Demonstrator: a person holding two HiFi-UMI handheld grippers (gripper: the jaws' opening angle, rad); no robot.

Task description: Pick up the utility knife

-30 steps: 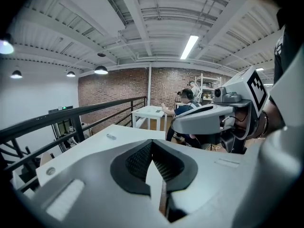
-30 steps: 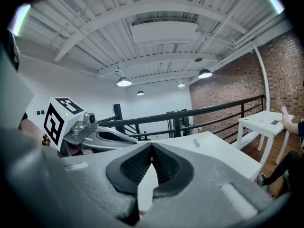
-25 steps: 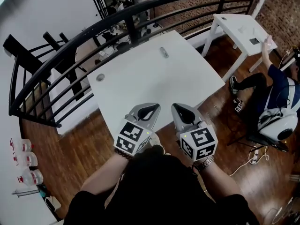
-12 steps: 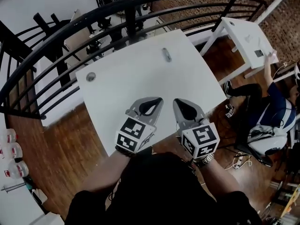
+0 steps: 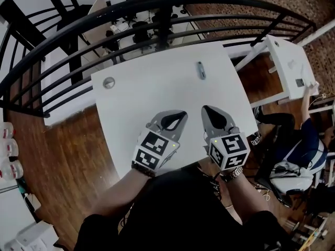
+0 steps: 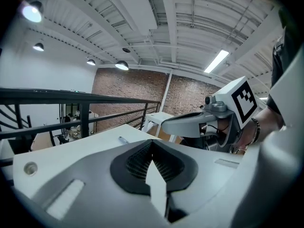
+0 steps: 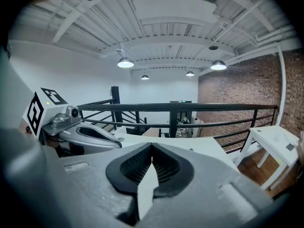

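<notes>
Hovering over the near edge of the white square table (image 5: 157,95), the left gripper (image 5: 180,115) and the right gripper (image 5: 207,111) sit side by side with a small gap between them, both pointing toward the far edge. The left gripper view shows that gripper's black ribbed pads (image 6: 142,158) pressed together with nothing between them. The right gripper view shows the same for the right gripper's jaws: closed and empty.

The slim grey utility knife (image 5: 200,70) lies alone on the table near the far edge, toward the far right corner, well apart from both grippers. A round grey disc (image 5: 108,82) is set into the table at the far left corner. A black metal railing (image 5: 157,9) curves round beyond the far edge. To the right stands a smaller white side table (image 5: 285,56), and a person in a blue top (image 5: 309,140) sits near it.

The only containers in sight are a few clear plastic bottles with red labels (image 5: 7,148) on the wooden floor, well off the table's left edge; their contents cannot be made out.

A second ago both grippers hung short of the near edge, over the floor. Now their tips are above the table surface, closer to the knife. The jaws were closed then as well, and the knife and the disc lie in the same spots on the table.
</notes>
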